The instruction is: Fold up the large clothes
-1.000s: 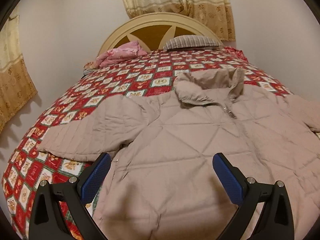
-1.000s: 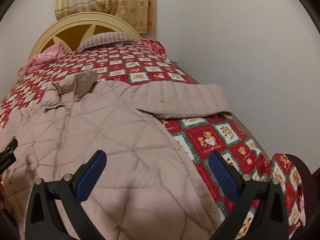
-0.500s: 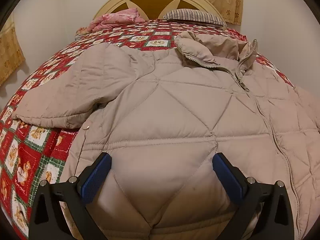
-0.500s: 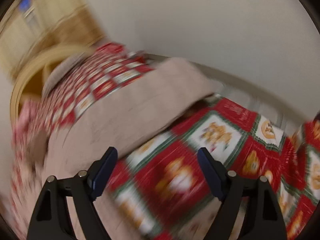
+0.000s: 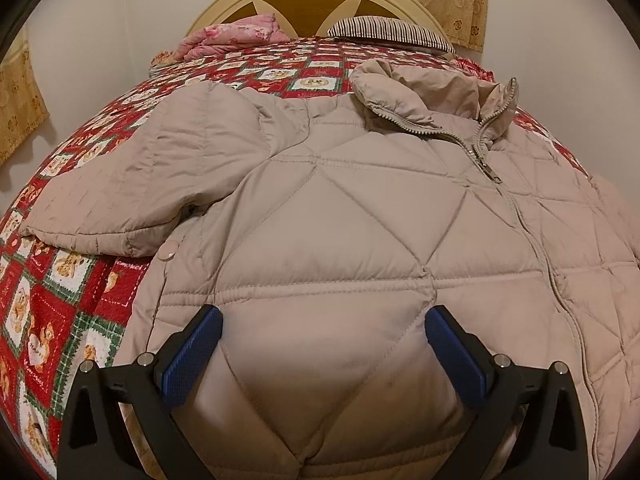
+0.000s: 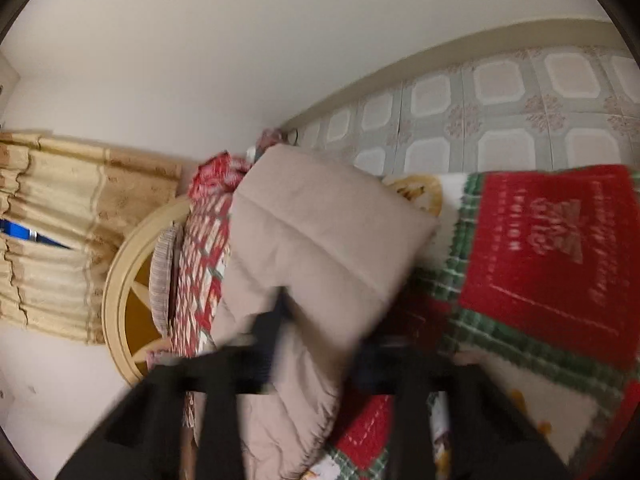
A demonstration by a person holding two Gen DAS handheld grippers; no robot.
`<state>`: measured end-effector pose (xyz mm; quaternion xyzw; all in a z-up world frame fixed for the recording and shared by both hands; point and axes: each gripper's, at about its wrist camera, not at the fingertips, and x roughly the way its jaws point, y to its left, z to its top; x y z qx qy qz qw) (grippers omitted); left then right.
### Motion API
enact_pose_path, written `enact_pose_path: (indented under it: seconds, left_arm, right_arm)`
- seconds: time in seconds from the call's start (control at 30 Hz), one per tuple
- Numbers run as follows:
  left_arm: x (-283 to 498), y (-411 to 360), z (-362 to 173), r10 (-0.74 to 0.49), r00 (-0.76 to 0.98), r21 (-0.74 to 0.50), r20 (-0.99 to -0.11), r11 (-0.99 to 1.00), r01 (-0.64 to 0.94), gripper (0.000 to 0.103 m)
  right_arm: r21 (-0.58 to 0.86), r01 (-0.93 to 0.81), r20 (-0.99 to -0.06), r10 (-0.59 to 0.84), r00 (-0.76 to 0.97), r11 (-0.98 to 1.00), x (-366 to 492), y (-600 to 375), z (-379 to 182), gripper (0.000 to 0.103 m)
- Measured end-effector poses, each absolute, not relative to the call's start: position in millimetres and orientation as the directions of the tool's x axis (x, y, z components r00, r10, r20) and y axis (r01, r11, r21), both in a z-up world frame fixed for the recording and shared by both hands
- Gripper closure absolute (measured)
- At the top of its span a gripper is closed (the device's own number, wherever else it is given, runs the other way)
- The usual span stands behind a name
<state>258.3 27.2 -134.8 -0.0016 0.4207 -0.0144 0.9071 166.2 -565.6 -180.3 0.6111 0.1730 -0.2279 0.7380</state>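
no readable writing on jacket (image 5: pixel 360 208) or blanket (image 5: pixel 48 320).

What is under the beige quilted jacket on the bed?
The jacket lies on a red patchwork bedspread printed with teddy bears, which shows around its left sleeve and collar. Whatever lies directly beneath the jacket's body is covered, so nothing more can be told there.

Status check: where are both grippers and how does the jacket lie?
Left gripper open over the beige quilted jacket, hem end. Right gripper has just been closing, jacket sleeve between its fingers; view blurred. Jacket flat on red patchwork bedspread, unfolded. Nothing in the way.
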Motion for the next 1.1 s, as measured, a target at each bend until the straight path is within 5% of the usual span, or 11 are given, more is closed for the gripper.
enact_pose_path:
  seconds: [0.23,0.43,0.57,0.83,0.93,1.0,1.03,1.1]
  left_arm:
    - [257.8,27.0,-134.3,-0.027,0.646,-0.014,-0.763,1.000,0.025,0.001]
    - [259.2,28.5,-134.6,-0.040,0.649,-0.032,-0.760,0.999,0.023,0.001]
    - [257.8,33.2,-133.9,-0.061,0.654,-0.062,-0.754,0.998,0.021,0.001]
    - [255.8,37.7,-133.2,-0.086,0.660,-0.099,-0.746,0.995,0.018,0.001]
    - [255.8,39.4,-132.8,-0.097,0.661,-0.116,-0.744,0.993,0.016,0.001]
    - [255.5,39.6,-132.6,-0.101,0.661,-0.121,-0.743,0.993,0.016,0.001]
    - [255.6,39.5,-132.6,-0.102,0.662,-0.122,-0.743,0.992,0.016,0.001]
    - [255.6,39.4,-132.6,-0.103,0.662,-0.123,-0.743,0.992,0.016,0.001]
  right_arm:
    - [0.632,0.587,-0.533,-0.266,0.803,0.506,174.0,-520.1,-93.8,0.092]
    - [0.311,0.370,-0.435,-0.215,0.874,0.876,197.9,-369.6,-3.3,0.092]
    - [0.134,0.158,-0.452,-0.082,0.888,0.978,224.1,-259.9,-1.6,0.092]
    - [0.167,-0.176,-0.612,0.242,0.753,0.970,281.8,-122.5,-79.5,0.093]
    - [0.256,-0.221,-0.637,0.337,0.693,0.941,295.9,-108.2,-103.4,0.080]
    - [0.343,-0.242,-0.655,0.415,0.631,0.908,304.0,-105.9,-113.7,0.034]
    - [0.424,-0.260,-0.640,0.490,0.592,0.867,304.8,-109.4,-115.7,0.024]
    - [0.493,-0.288,-0.584,0.557,0.590,0.821,292.3,-110.3,-111.4,0.021]
